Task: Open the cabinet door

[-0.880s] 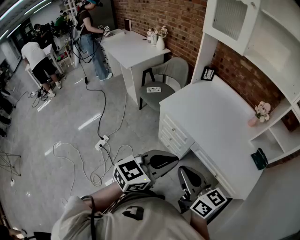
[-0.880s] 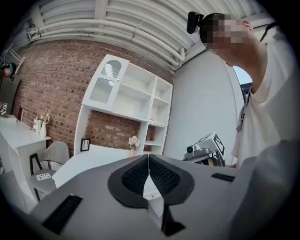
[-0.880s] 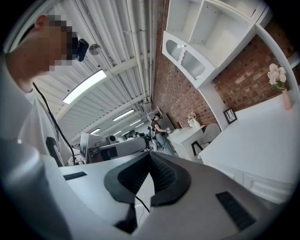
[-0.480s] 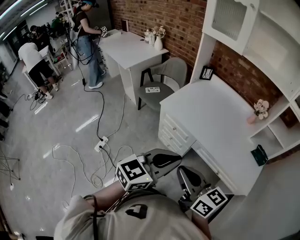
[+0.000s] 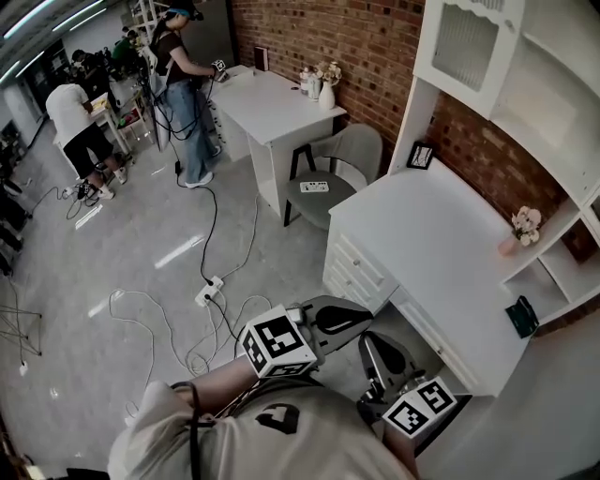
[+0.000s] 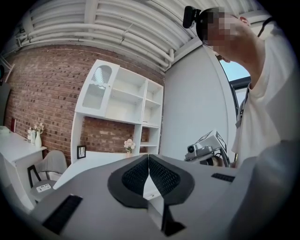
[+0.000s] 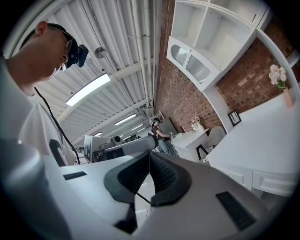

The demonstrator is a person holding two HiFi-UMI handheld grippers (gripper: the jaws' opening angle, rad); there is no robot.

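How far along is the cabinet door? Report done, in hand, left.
Done: nothing; the cabinet door looks shut. In hand: nothing; the left gripper and right gripper are both shut and empty, held near the person's body, far from it. Left: reach the door, grip it, pull it open.

Lab hall, staged study: brick wall (image 5: 323, 28), white desks (image 5: 422, 225), floor cables (image 5: 210, 287), operators (image 5: 185, 80).

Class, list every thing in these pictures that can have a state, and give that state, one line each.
cabinet door, shut
left tool, jaws together, nothing held
right tool, jaws together, nothing held
desk drawers, pushed in
picture frame, standing upright on the desk
pink vase, upright, flowers in it
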